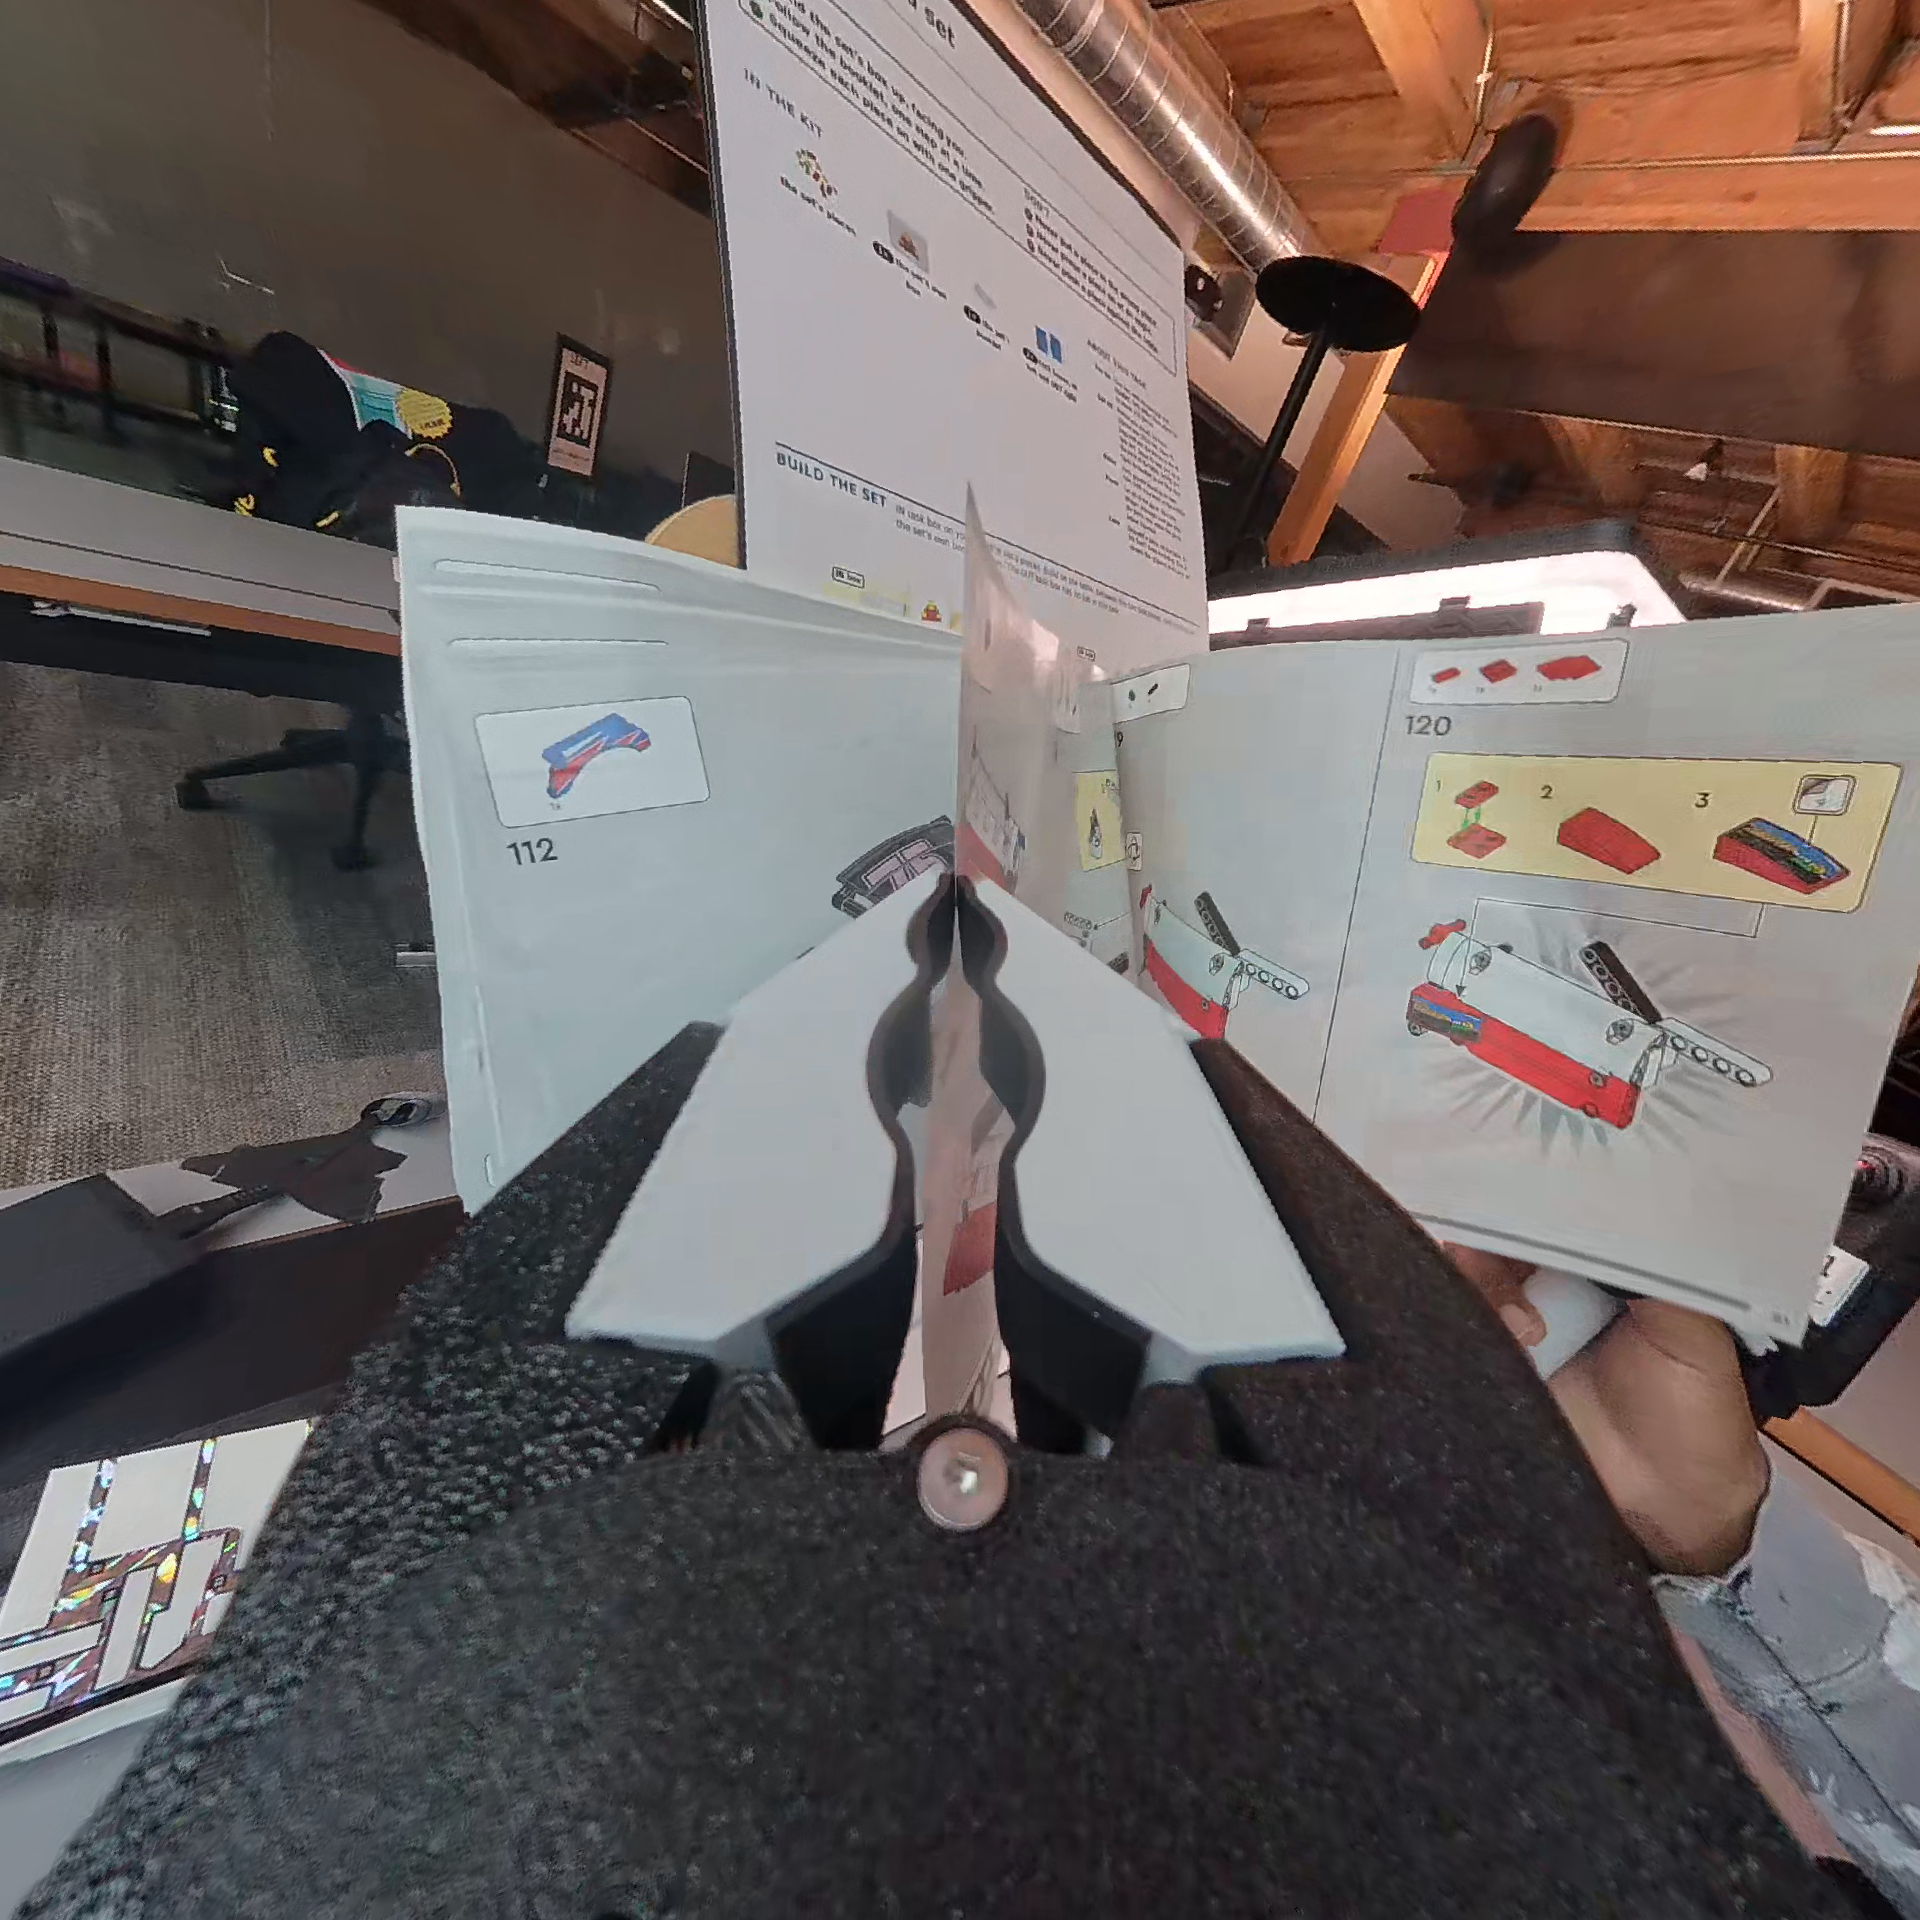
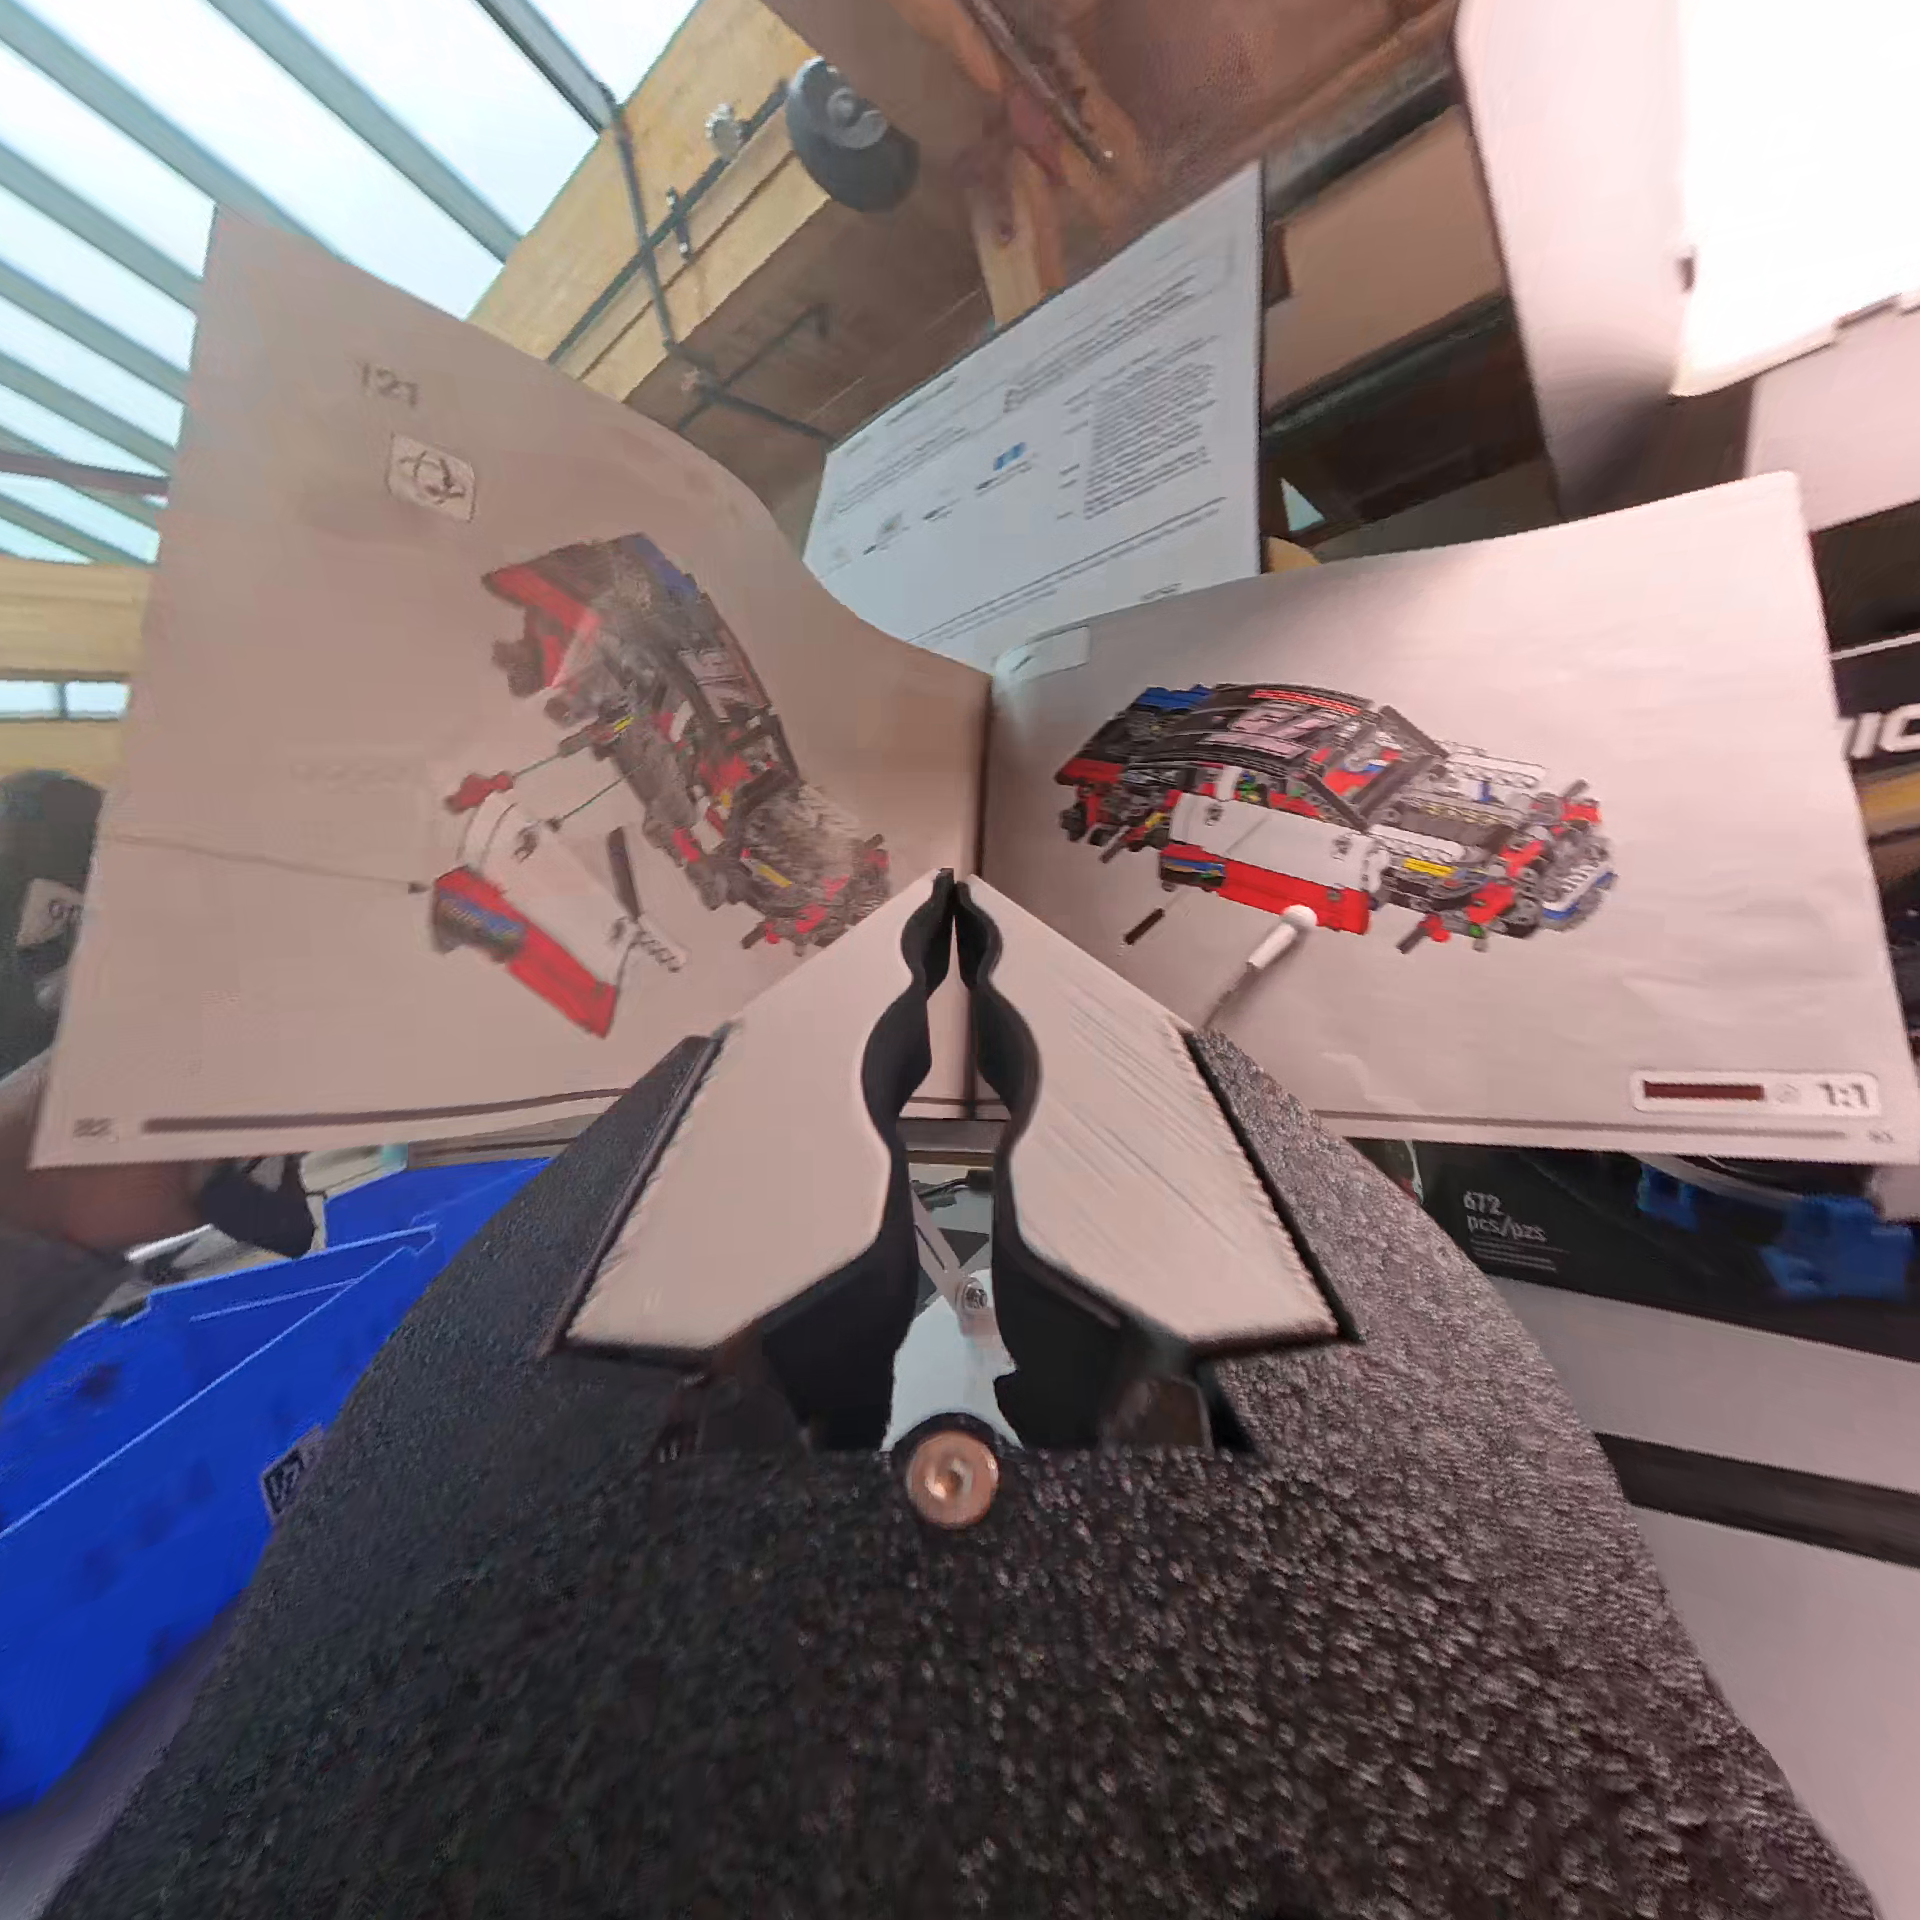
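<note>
An open building-instruction booklet [image 1: 665, 935] is held up in the air, its pages fanned out. My left gripper [image 1: 956, 896] is shut on one of its pages [image 1: 987, 727], seen edge-on and standing upright between the jaws. A person's hand [image 1: 1652, 1434] shows under the booklet's right page [image 1: 1558, 1039]. In the right wrist view the booklet [image 2: 1455, 935] faces me, open on two pages with pictures of a red, white and black car. My right gripper [image 2: 954, 896] is shut, its tips right at the spine fold. Nothing shows between its jaws.
A white printed instruction board [image 1: 935, 312] stands behind the booklet and also shows in the right wrist view [image 2: 1039, 468]. Blue bins [image 2: 156, 1455] sit low left, a black box [image 2: 1558, 1236] low right. An office chair [image 1: 312, 748], a dark box [image 1: 83, 1278] and a shiny sticker sheet [image 1: 114, 1590] lie left. The gap from one gripper's tips to the other's is roughly 30 centimetres.
</note>
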Demonstrator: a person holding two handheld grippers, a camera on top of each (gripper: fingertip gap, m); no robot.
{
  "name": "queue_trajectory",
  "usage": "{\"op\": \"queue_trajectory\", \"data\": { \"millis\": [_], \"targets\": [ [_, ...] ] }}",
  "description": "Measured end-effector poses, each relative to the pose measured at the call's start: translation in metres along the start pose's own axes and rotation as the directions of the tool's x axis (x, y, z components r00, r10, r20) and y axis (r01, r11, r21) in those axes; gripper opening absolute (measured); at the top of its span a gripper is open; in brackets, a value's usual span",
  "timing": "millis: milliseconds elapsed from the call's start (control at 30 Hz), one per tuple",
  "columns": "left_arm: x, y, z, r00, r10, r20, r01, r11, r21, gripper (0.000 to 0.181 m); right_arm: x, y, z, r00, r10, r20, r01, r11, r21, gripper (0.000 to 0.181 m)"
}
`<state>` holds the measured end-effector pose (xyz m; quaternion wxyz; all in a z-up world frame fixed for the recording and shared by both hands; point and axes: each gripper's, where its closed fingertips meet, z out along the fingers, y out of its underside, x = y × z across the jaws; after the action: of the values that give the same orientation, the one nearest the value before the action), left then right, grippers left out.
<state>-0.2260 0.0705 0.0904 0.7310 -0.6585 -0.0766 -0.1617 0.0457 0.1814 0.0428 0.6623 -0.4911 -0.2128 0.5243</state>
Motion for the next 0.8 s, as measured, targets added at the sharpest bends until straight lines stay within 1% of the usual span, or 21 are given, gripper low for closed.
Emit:
{"op": "queue_trajectory", "data": {
  "millis": [67, 100, 133, 167, 200, 233, 267, 300, 333, 400, 433, 467, 533, 567, 633, 733, 800],
  "targets": [
    [-0.001, 0.003, 0.001, 1.000, -0.001, 0.003, 0.001, 1.000, -0.006, 0.000, 0.014, 0.003, -0.004, 0.999, 0.041, -0.021, -0.042, 0.999, -0.014, 0.000],
    [0.000, 0.004, 0.002, 1.000, -0.006, -0.004, 0.006, 1.000, -0.006, 0.000, 0.013, 0.010, -0.004, 1.000, 0.025, 0.003, -0.025, 0.998, -0.050, 0.000],
    [0.002, 0.004, 0.003, 1.000, -0.014, -0.016, 0.013, 1.000, -0.005, 0.000, 0.004, 0.021, -0.003, 0.998, -0.014, 0.068, 0.022, 0.993, -0.116, 0.000],
    [0.005, 0.005, 0.004, 0.999, -0.020, -0.029, 0.020, 1.000, -0.005, 0.000, -0.009, 0.038, -0.002, 0.986, -0.064, 0.156, 0.095, 0.976, -0.198, 0.014],
    [0.009, 0.006, 0.005, 0.999, -0.027, -0.044, 0.026, 1.000, -0.004, 0.000, -0.021, 0.059, -0.002, 0.965, -0.132, 0.227, 0.193, 0.942, -0.274, 0.045],
    [0.013, 0.007, 0.006, 0.998, -0.034, -0.059, 0.034, 0.999, -0.005, 0.000, -0.028, 0.081, -0.003, 0.935, -0.228, 0.273, 0.314, 0.890, -0.332, 0.070],
    [0.018, 0.008, 0.007, 0.996, -0.041, -0.076, 0.041, 0.999, -0.007, 0.000, -0.037, 0.100, -0.003, 0.895, -0.319, 0.310, 0.420, 0.837, -0.351, 0.084],
    [0.023, 0.010, 0.009, 0.995, -0.048, -0.093, 0.047, 0.999, -0.008, 0.000, -0.051, 0.112, -0.001, 0.865, -0.369, 0.340, 0.478, 0.813, -0.333, 0.095],
    [0.029, 0.011, 0.010, 0.993, -0.052, -0.110, 0.051, 0.999, -0.008, 0.000, -0.072, 0.118, 0.003, 0.856, -0.372, 0.359, 0.483, 0.822, -0.300, 0.101],
    [0.041, 0.014, 0.012, 0.988, -0.060, -0.144, 0.060, 0.998, -0.007, 0.000, -0.115, 0.113, 0.017, 0.874, -0.328, 0.359, 0.423, 0.876, -0.230, 0.106],
    [0.048, 0.016, 0.013, 0.985, -0.064, -0.162, 0.063, 0.998, -0.008, 0.000, -0.134, 0.104, 0.025, 0.891, -0.289, 0.351, 0.372, 0.907, -0.197, 0.104],
    [0.053, 0.018, 0.014, 0.982, -0.065, -0.175, 0.063, 0.998, -0.012, 0.000, -0.149, 0.093, 0.031, 0.904, -0.244, 0.351, 0.318, 0.933, -0.171, 0.092],
    [0.059, 0.018, 0.014, 0.982, -0.050, -0.181, 0.049, 0.999, -0.010, 0.000, -0.160, 0.062, 0.035, 0.922, -0.184, 0.340, 0.224, 0.971, -0.083, 0.055],
    [0.059, 0.017, 0.012, 0.983, -0.043, -0.178, 0.042, 0.999, -0.008, 0.000, -0.155, 0.046, 0.035, 0.935, -0.176, 0.308, 0.197, 0.980, -0.037, 0.037],
    [0.057, 0.014, 0.007, 0.985, -0.033, -0.172, 0.032, 0.999, -0.007, 0.000, -0.130, 0.024, 0.034, 0.964, -0.161, 0.213, 0.163, 0.987, 0.011, 0.000],
    [0.047, 0.009, 0.001, 0.988, -0.027, -0.150, 0.028, 1.000, 0.002, 0.000, -0.081, 0.001, 0.024, 0.984, -0.169, 0.050, 0.166, 0.984, 0.061, 0.000],
    [0.041, 0.006, -0.002, 0.989, -0.040, -0.142, 0.042, 0.999, 0.012, 0.000, -0.047, -0.008, 0.017, 0.983, -0.176, -0.049, 0.179, 0.982, 0.063, 0.000]
  ]
}}
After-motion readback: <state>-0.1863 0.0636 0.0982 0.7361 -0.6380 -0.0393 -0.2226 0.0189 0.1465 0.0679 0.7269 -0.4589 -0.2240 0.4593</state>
